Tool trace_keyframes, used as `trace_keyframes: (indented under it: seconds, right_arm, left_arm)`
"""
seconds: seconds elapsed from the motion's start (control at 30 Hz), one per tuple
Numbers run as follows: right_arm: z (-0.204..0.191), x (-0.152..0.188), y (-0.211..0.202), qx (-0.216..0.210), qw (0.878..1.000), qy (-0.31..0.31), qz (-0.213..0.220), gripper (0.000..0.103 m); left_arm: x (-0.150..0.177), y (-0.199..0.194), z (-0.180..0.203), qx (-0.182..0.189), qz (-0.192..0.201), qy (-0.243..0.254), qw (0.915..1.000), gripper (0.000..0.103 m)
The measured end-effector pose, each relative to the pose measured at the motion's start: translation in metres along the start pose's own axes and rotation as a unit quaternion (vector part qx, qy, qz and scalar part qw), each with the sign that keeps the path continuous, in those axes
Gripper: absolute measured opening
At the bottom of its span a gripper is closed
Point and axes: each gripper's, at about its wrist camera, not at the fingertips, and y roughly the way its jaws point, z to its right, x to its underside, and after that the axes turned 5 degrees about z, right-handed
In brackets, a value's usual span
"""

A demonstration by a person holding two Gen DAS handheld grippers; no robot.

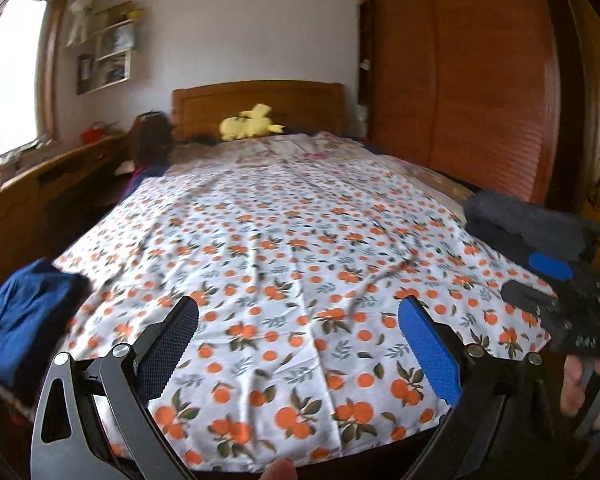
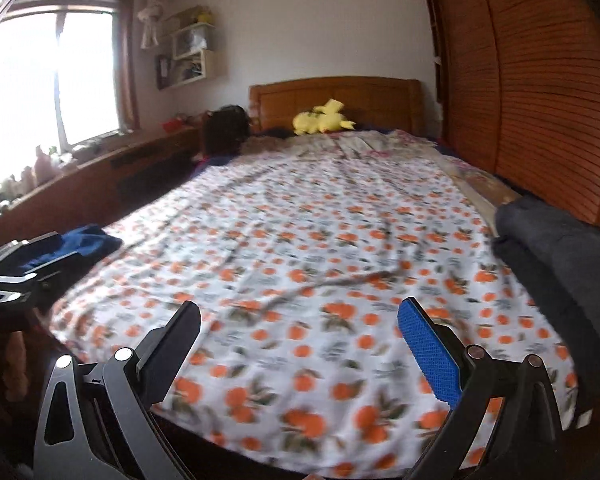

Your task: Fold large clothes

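A bed (image 2: pixel 380 92) fills both views, covered by a white sheet (image 1: pixel 284 248) printed with oranges and green leaves. The sheet lies spread flat with only light creases.

The left gripper (image 1: pixel 298 344) hangs above the near end of the bed, its jaws spread wide with nothing between them. The right gripper (image 2: pixel 299 344) is posed the same way over the near end, jaws wide apart and holding nothing. In the left view the right gripper also shows at the right edge, blurred.

Two garments lie on the bed. A blue garment (image 1: pixel 24 316) sits bunched at the near left edge of the sheet; in the right view it shows partly behind the left gripper's body. A dark grey garment (image 2: pixel 560 264) lies in a thick folded pile at the near right edge, beside the wooden wardrobe (image 2: pixel 540 80).

At the far end, a yellow plush toy (image 2: pixel 324 120) rests by the headboard. Wall shelves (image 2: pixel 192 52) near the window (image 2: pixel 48 76) hold small items too blurred to tell. More small things line the windowsill.
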Motion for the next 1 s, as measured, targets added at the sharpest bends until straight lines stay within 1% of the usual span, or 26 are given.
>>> trace_keyframes:
  seconds: [0.1,0.2,0.37,0.57,1.0]
  right_arm:
    - [-0.021,-0.005,-0.008,-0.014,1.0,-0.003,0.015,0.096]
    - [-0.035,-0.012,-0.017,-0.021,0.999,-0.001,0.033,0.096]
    - [-0.051,-0.02,-0.027,-0.017,0.998,-0.007,0.057,0.096]
    - [-0.054,-0.021,-0.029,-0.008,0.998,-0.005,0.066,0.096]
    - [-0.048,-0.019,-0.029,0.0,0.998,-0.001,0.064,0.096]
  left_arm:
    - [-0.002,-0.017,-0.017,-0.009,0.015,-0.009,0.9998,0.1]
    - [-0.005,-0.032,-0.028,-0.033,0.03,-0.013,0.9989,0.1]
    - [-0.012,-0.05,-0.041,-0.044,0.042,-0.018,0.998,0.1]
    - [-0.016,-0.062,-0.048,-0.045,0.046,-0.016,0.9978,0.1]
    - [-0.009,-0.06,-0.048,-0.045,0.04,-0.023,0.9979,0.101]
